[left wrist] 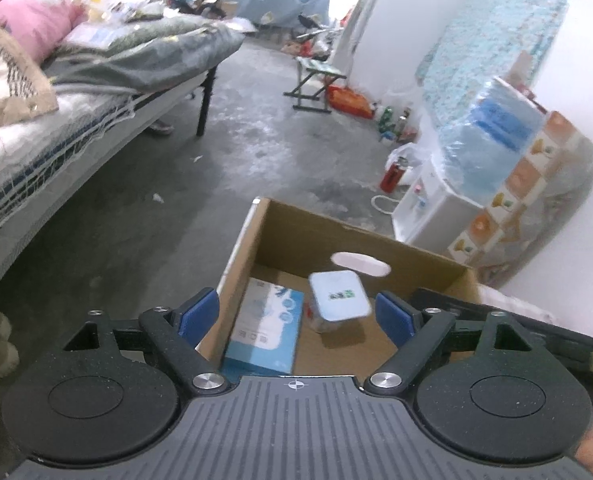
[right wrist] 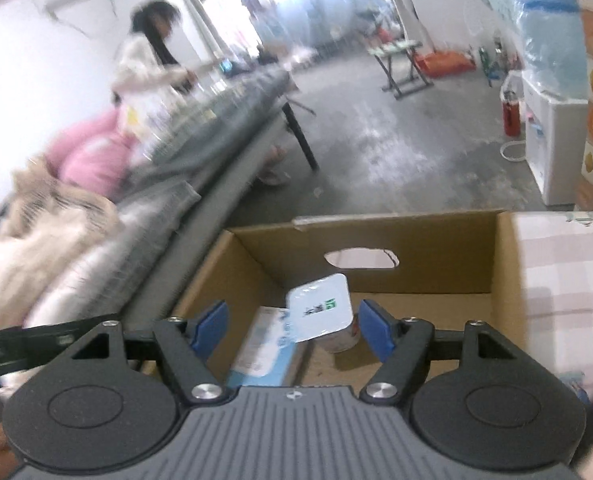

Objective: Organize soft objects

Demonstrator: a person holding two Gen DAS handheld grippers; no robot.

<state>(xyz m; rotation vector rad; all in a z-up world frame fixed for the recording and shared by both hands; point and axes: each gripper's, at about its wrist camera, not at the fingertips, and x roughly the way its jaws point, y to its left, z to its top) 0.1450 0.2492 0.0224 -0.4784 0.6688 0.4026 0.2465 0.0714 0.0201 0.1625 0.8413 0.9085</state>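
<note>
Box (left wrist: 424, 268): being viewed from above by both tongs. Contents being counted: a pack (left wrist: 264, 324) lying flat at the left, a cup (left wrist: 336, 300) tilted just beside it. Left tongs (left wrist: 298, 316): being held wide apart, nothing between. Right tongs (right wrist: 292, 330): being held apart, gripping nothing, the cup (right wrist: 324, 316) lying beyond the pads. Two items are judged stowed; pillows (left wrist: 36, 12) and bedding (left wrist: 148, 48) on the bed are judged still unsorted.
</note>
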